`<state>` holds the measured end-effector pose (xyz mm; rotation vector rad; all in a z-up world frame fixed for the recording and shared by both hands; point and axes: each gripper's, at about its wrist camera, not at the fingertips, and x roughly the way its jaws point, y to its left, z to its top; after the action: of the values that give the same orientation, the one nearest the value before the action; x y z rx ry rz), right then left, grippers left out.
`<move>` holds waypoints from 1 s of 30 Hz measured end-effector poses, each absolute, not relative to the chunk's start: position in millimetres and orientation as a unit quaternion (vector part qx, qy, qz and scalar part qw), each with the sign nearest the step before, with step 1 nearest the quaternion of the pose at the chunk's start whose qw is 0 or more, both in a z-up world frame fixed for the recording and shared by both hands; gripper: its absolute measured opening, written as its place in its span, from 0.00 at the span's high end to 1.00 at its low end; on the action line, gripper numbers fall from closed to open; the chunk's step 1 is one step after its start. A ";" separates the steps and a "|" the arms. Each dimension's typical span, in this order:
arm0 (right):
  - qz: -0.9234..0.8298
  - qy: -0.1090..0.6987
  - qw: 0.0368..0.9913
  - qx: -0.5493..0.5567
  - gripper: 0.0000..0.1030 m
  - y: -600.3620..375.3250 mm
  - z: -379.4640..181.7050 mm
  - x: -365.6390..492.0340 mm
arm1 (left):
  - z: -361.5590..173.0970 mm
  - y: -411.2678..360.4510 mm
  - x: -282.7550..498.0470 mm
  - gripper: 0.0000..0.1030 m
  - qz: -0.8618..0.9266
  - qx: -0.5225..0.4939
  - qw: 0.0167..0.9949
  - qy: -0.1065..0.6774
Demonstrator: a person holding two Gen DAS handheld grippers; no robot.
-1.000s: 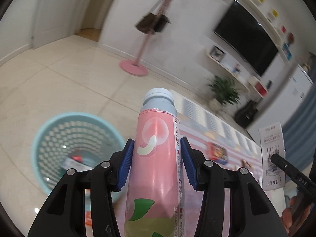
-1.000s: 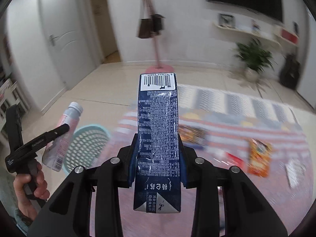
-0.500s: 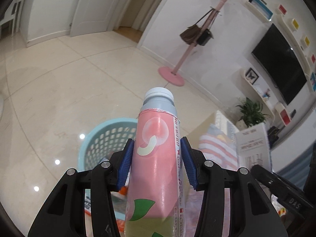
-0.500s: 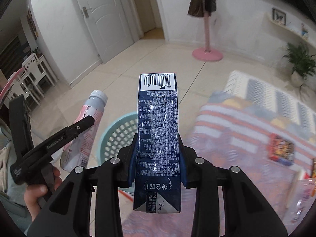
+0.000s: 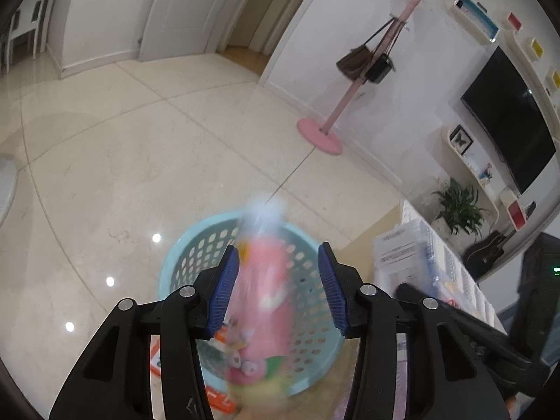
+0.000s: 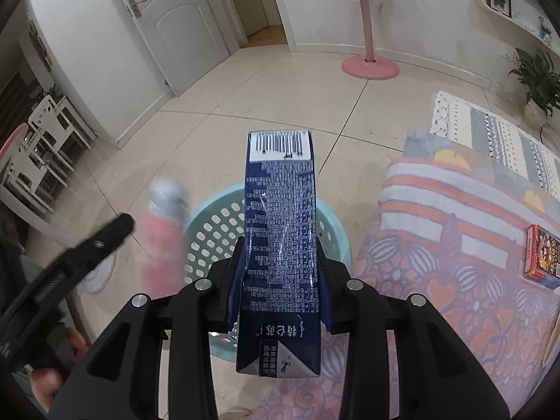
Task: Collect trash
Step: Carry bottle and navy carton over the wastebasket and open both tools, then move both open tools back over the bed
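The bottle (image 5: 263, 301) is pink with a pale grey-blue cap and a green patch low on its label. The carton (image 6: 280, 241) is dark navy, covered in fine white print, with a white barcode panel. The basket (image 5: 196, 266) is light turquoise, pierced with rows of holes. The rug (image 6: 455, 231) carries orange, grey and white stripes above leaf-like motifs.

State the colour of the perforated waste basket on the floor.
Light turquoise blue; the basket shows best in the left wrist view.
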<state>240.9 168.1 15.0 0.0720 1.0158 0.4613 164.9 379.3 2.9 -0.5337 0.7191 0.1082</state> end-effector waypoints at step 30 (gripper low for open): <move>0.077 0.333 0.939 0.033 0.46 -66.1 113.3 135.9 | 56.5 140.7 157.1 0.23 -0.153 -0.177 0.922 0.307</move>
<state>135.9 -66.1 113.4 0.0670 0.6800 0.1573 157.1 140.7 56.5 -0.3634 0.6302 -0.3148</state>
